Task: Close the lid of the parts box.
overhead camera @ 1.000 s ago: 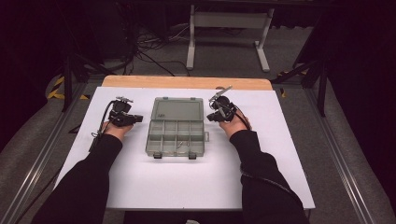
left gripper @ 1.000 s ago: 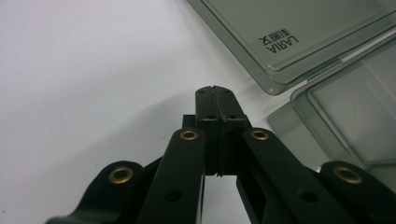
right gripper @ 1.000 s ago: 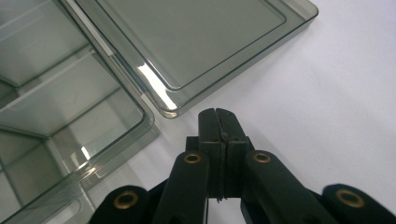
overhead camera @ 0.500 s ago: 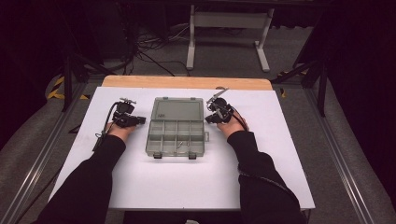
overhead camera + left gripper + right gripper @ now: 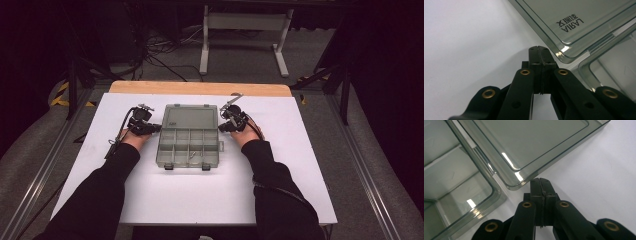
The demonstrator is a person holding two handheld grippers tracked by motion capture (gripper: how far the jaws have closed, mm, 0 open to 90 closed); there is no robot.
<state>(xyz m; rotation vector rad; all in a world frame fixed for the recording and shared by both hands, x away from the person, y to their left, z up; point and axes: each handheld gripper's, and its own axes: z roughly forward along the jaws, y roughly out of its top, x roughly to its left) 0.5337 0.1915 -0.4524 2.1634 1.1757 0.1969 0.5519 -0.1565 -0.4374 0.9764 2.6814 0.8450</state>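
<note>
Organizer box [image 5: 189,136] of clear grey plastic lies open in the middle of the white counter [image 5: 200,200]. Its lid [image 5: 190,116] is folded flat on the far side; the compartmented tray [image 5: 189,148] is toward me, two dark latches on its near edge. A small light-coloured piece [image 5: 191,153] sits in one near compartment; too small to identify. Other compartments look empty.

Left gripper [image 5: 154,129] is at the box's left edge, near where lid meets tray. In the left gripper view its jaws are pressed together with nothing between them, the tip [image 5: 539,50] just short of the lid's rounded corner [image 5: 564,56]; I cannot tell whether it touches.

Right gripper [image 5: 223,127] mirrors this on the right edge. In the right gripper view its jaws are likewise together and empty, the tip [image 5: 540,182] just beside the lid corner [image 5: 515,185].

Judgement: I am at the approach step, both grippers posed at the lid's hinge-side corners, probably to swing the lid over and close the box. Nothing is gripped yet.

Next move, as I read it: either part the jaws to take the lid's edge, or slide the closed tips under the lid corners and lift both sides evenly. The lid lies flat on the counter, so getting under it calls for a low, shallow angle. Uneven lift could twist the hinge or shift the tray.
</note>
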